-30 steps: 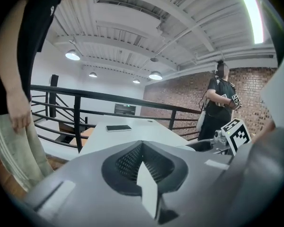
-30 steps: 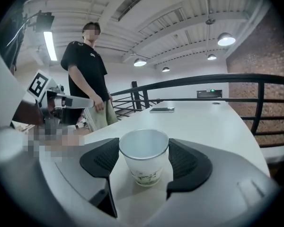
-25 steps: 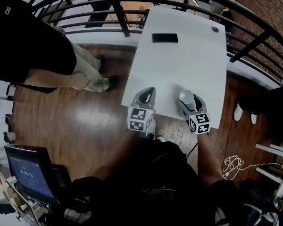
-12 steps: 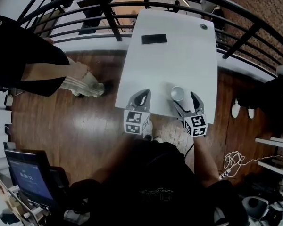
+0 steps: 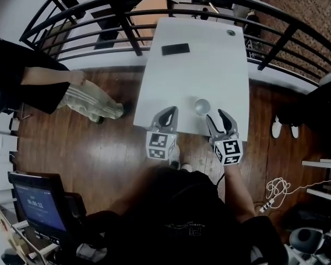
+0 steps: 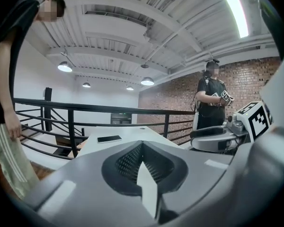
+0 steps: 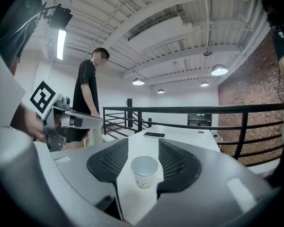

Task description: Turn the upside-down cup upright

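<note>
A small white paper cup (image 5: 202, 106) (image 7: 144, 170) stands upright, mouth up, near the front edge of the white table (image 5: 209, 70). My right gripper (image 5: 220, 118) (image 7: 143, 142) sits just behind it with its jaws apart and closing. The cup shows between them in the right gripper view, and neither pad touches it. My left gripper (image 5: 167, 115) (image 6: 142, 145) hovers over the table's front left corner. Its fingertips meet and hold nothing. Each gripper also shows in the other's view: the right gripper (image 6: 222, 138) and the left gripper (image 7: 71, 119).
A black phone (image 5: 175, 49) (image 7: 154, 135) lies at the table's far end, near a round grommet (image 5: 230, 32). A black railing (image 5: 154, 4) curves behind the table. One person (image 5: 55, 90) stands on the wooden floor at left, another (image 6: 210, 100) by the brick wall. A monitor (image 5: 36, 203) stands lower left.
The cup was in my right gripper's jaws, then stood mouth up between them. Now the right gripper has let go and drawn back, and the cup stands free. The left gripper shifted slightly.
</note>
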A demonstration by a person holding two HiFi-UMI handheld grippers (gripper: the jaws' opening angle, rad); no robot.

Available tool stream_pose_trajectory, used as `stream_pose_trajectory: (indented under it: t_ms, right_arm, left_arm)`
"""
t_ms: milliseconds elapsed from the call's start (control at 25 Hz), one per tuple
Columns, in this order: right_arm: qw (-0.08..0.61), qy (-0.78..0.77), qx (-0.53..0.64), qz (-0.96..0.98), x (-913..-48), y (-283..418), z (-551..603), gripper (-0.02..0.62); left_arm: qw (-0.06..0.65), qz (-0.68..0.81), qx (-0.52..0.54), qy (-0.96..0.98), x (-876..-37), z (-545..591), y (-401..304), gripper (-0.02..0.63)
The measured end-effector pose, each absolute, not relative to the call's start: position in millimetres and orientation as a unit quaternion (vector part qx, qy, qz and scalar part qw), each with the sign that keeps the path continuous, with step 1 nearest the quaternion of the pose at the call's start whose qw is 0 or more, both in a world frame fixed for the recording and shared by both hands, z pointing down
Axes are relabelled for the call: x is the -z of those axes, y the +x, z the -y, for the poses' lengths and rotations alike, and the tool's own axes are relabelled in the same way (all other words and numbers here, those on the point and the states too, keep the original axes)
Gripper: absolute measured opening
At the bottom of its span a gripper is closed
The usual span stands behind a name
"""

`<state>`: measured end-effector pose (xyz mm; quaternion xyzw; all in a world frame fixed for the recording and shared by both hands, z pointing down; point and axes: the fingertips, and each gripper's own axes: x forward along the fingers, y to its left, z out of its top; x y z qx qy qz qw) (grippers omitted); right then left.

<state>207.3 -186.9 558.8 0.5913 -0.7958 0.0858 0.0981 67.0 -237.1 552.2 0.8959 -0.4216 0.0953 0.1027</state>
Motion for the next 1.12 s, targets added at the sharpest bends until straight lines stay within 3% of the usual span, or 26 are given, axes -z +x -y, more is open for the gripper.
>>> stream_pose_trajectory:
  t_ms: [240, 360, 800, 1120]
  right_arm:
    - [0.086, 0.603, -0.078, 0.789, -550, 214, 161, 0.117]
    - [0.082, 0.606, -0.080, 0.787, -543, 215, 146, 0.016]
    - [0.061, 0.610, -0.091, 0.785, -541, 189, 126, 0.014]
    - [0.102, 0.612, -0.032, 0.783, -524, 137, 111, 0.014]
  left_arm:
    - [0.092, 0.435, -0.102, 0.890, -547, 214, 67, -0.005]
    - [0.089, 0.446, -0.113, 0.883, -546, 200, 64, -0.005]
    - [0.093, 0.431, -0.110, 0.891, -542, 165, 70, -0.005]
    - [0.104, 0.433, -0.116, 0.888, -547, 154, 39, -0.005]
